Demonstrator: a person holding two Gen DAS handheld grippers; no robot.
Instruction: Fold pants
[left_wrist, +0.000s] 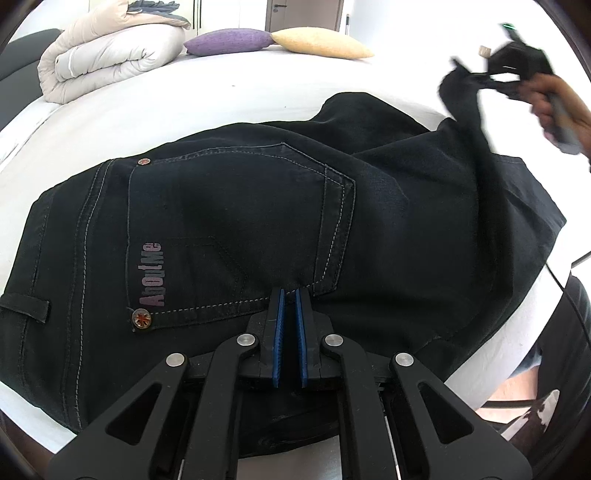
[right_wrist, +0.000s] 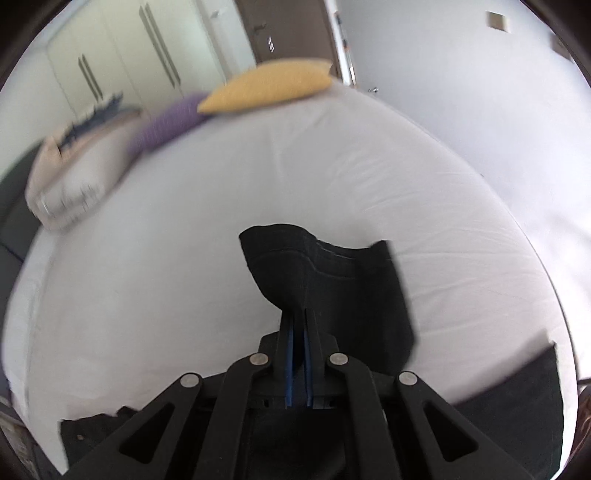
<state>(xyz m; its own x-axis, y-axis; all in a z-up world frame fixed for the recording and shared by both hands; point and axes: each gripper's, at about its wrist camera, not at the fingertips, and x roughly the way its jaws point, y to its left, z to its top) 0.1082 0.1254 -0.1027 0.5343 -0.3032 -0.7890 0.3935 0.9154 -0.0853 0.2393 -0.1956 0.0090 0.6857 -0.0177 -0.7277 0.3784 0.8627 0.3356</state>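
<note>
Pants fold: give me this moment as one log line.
pants: flat on bed | left gripper: shut on pants near pocket | right gripper: shut on pants end, lifted

Purple pillow (left_wrist: 229, 41), yellow pillow (left_wrist: 321, 43), folded duvet (left_wrist: 110, 59).

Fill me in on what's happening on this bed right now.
A person is folding dark pants on a white bed using two handheld grippers. The left gripper is shut and presses down at the seat beside the back pocket. The right gripper is shut on a leg end, lifted off the mattress. Pillows and a rolled duvet lie at the far end.
</note>
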